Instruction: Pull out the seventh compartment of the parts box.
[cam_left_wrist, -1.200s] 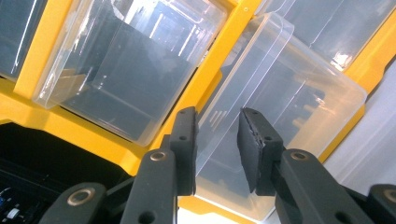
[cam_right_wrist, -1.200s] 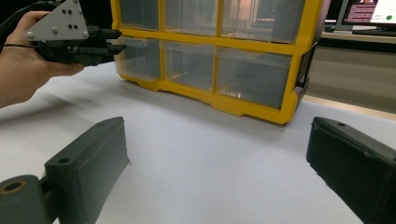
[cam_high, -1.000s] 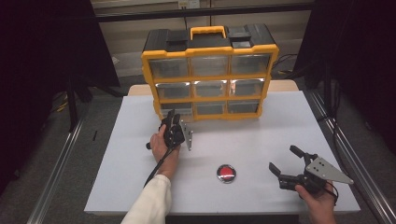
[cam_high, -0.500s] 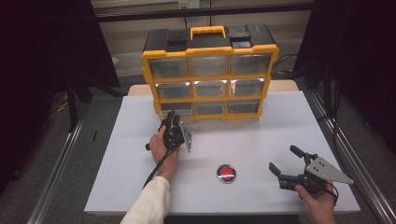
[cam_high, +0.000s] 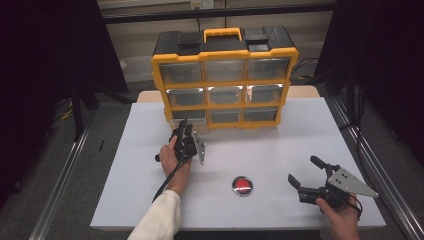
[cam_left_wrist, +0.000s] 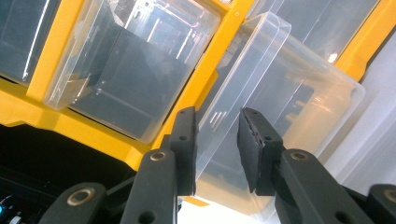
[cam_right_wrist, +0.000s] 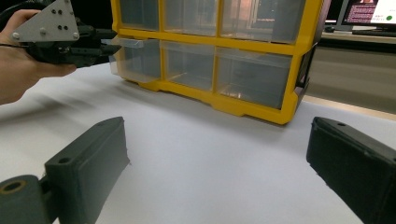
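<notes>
Our left claw (cam_high: 184, 131) has its jaws closed on the front lip of the bottom-left drawer (cam_left_wrist: 261, 116), partly slid out toward us along its long axis, while our right claw (cam_high: 306, 174) rests wide open and empty, well apart on the bench (cam_high: 280, 150).

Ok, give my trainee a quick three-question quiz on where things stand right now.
1. True or false: the right gripper has its jaws closed on the red disc.
2. Which drawer of the yellow organizer sits between the jaws of the left gripper? A top-middle, B bottom-left, C bottom-right.
3. Fill in: that drawer stands partly ____ of the organizer.
Key: 1 false, its jaws are open and apart from the disc; 2 B; 3 out.
</notes>
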